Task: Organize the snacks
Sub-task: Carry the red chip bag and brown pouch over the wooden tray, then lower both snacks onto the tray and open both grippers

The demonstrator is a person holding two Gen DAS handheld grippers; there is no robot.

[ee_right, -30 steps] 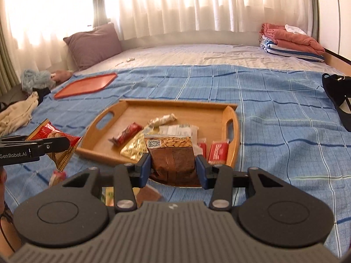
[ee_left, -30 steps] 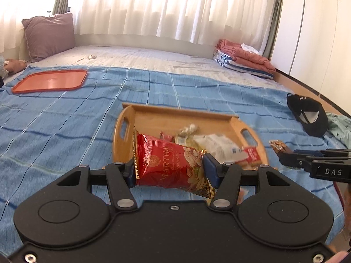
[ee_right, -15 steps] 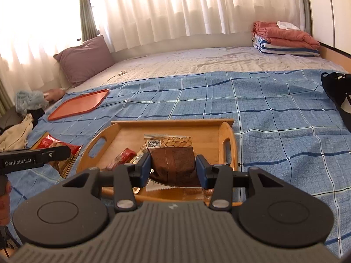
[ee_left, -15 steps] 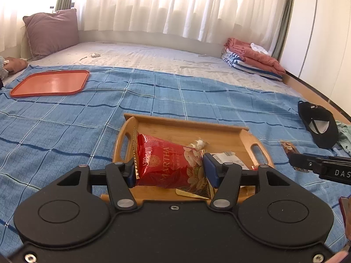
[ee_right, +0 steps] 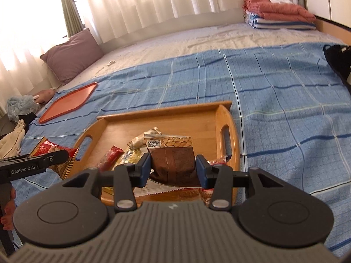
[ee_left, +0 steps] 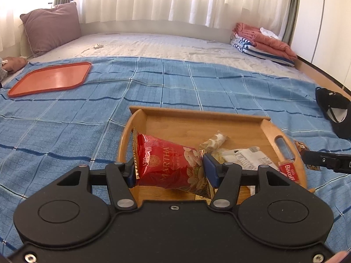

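My left gripper's (ee_left: 170, 169) body covers the near rim of the wooden tray (ee_left: 197, 115) and the lower end of the red Martha packet (ee_left: 169, 166). My right gripper (ee_right: 173, 167) hides the bottom of the brown peanut packet (ee_right: 172, 155) and the wrappers under it. The black cap (ee_left: 335, 111) is cut by the picture's edge. The white wrapper's (ee_left: 245, 156) print is too small to read.
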